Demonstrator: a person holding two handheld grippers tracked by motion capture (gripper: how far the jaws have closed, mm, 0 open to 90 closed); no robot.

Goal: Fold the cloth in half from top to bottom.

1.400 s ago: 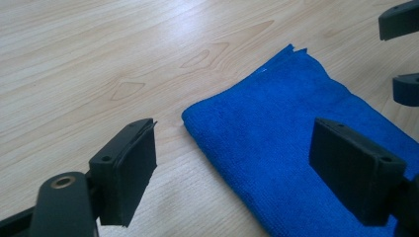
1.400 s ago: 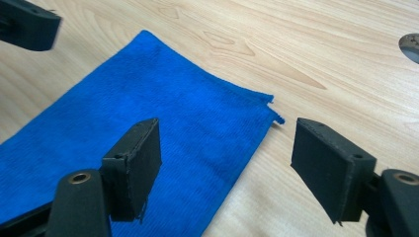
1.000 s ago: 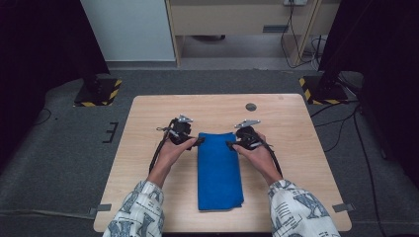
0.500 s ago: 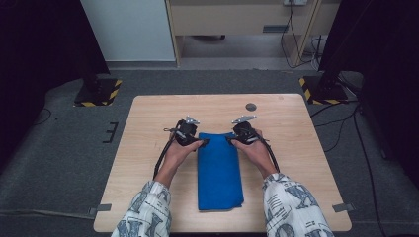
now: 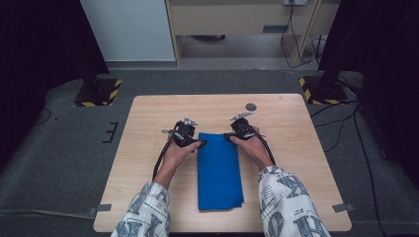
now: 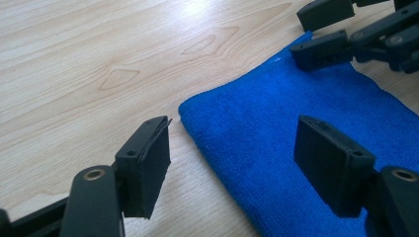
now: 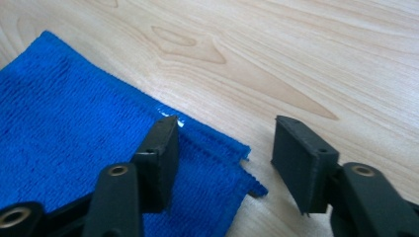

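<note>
At mid-table, a folded blue towel point(image 5: 220, 170) lies flat while the left gripper point(image 5: 201, 142) and right gripper point(image 5: 228, 136) straddle its far corners, jaws parted and recently narrowing, empty; pinching both corners likely comes next.

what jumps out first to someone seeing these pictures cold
The bright blue folded cloth lying lengthwise in the middle of the pale wooden table catches the eye at once. At its far end, the left hand-held gripper and the right hand-held gripper sit at its two far corners, each with its jaws apart around a corner, not yet pinching it.
</note>
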